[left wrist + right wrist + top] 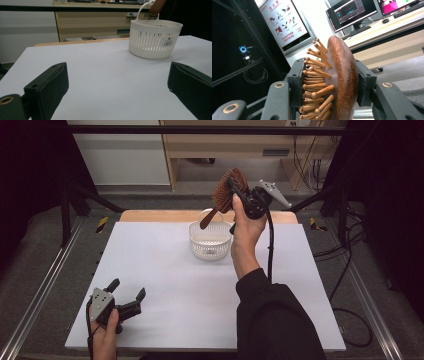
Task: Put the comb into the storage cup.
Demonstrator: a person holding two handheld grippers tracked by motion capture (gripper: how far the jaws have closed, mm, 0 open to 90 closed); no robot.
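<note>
Because the hairbrush (227, 190) is pinched by its head, one jaw on springy pins, above the basket (210, 240) at twelve o'clock, the right gripper (235, 187) might let it twist or miss. The left gripper (128, 292) rests wide open at seven o'clock.

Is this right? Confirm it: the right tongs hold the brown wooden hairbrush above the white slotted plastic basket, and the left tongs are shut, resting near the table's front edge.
Not quite. The left tongs are open, with nothing between the jaws; the left gripper view shows them spread wide over the white table. The rest holds: the right tongs hold the brown wooden hairbrush above the white slotted plastic basket.
</note>
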